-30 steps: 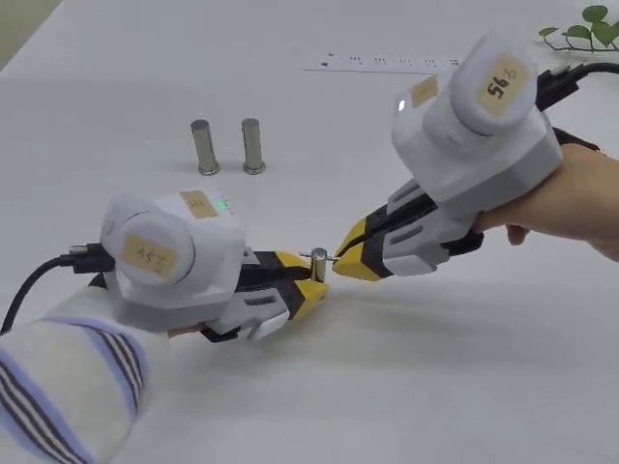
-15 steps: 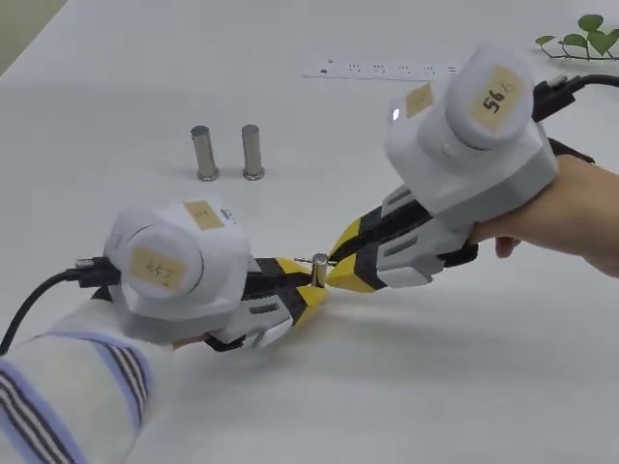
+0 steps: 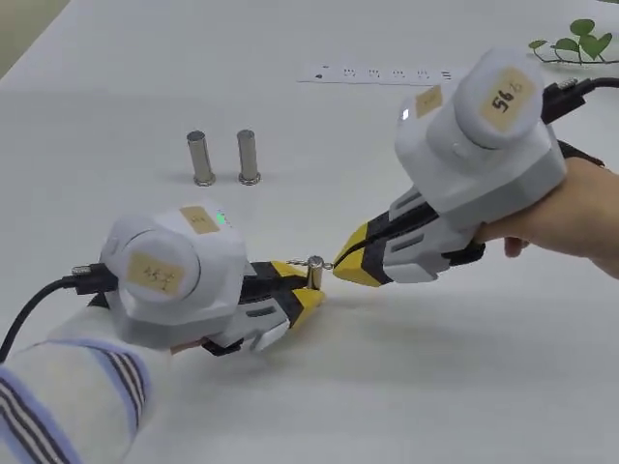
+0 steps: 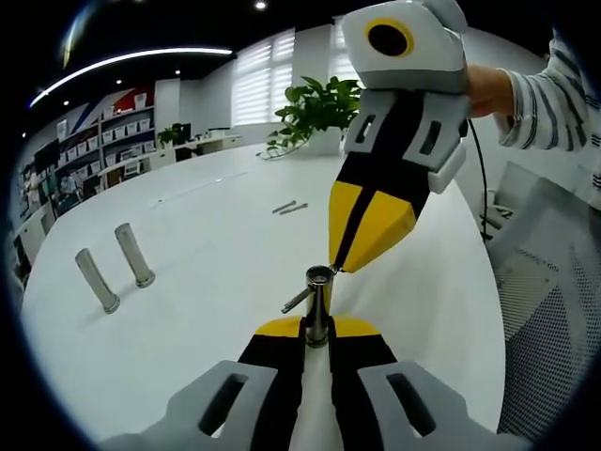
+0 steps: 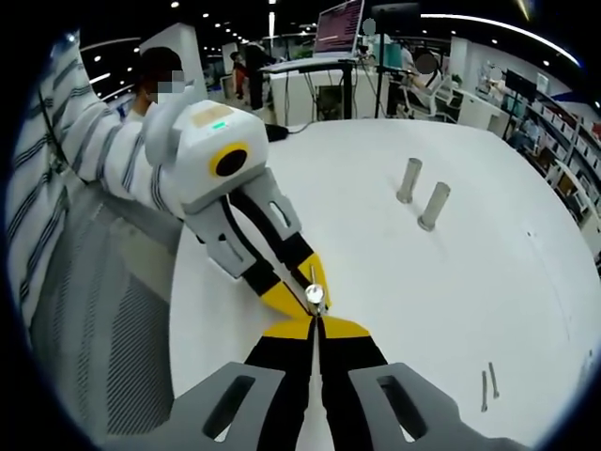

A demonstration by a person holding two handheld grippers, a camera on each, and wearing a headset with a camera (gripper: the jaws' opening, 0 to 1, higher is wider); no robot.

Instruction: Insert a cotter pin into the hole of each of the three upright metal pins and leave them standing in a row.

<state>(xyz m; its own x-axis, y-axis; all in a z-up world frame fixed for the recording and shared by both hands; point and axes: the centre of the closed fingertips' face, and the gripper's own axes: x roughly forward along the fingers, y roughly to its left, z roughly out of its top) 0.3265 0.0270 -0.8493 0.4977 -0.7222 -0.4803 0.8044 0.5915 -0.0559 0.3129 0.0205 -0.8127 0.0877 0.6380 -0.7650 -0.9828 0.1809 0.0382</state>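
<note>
The cotter pin [image 4: 297, 299] sat through the hole near the top of the metal pin [image 4: 318, 305]. Its thin end stuck out on the side facing away from your right tongs [image 4: 335, 268]. The metal pin stood upright, and your left tongs [image 3: 308, 290] were pinching it low on the shaft, with one yellow tip on each side. Those tips hid its base, so you could not tell whether it rested on the white tabletop [image 3: 435, 387].

Your right tongs came in from the opposite side, tilted downward. Their tips were pressed together on the near end of the cotter pin, right beside the top of the metal pin. The two pairs of tongs pointed at each other, with the metal pin between them.

Well apart from the metal pin, on the far side of your left tongs, a second metal pin [image 3: 199, 158] and a third metal pin [image 3: 247, 157] stood upright just beside each other on the tabletop. Two loose cotter pins [image 4: 285, 207] lay flat, also well away from the metal pin. Farther off still, a white power strip [image 3: 377, 74] lay on the tabletop and a green plant [image 3: 578, 37] stood near its edge.

Your right hand [image 3: 571, 208] gripped the body behind the right tongs, and your striped sleeve [image 3: 68, 396] led up to the left one.
</note>
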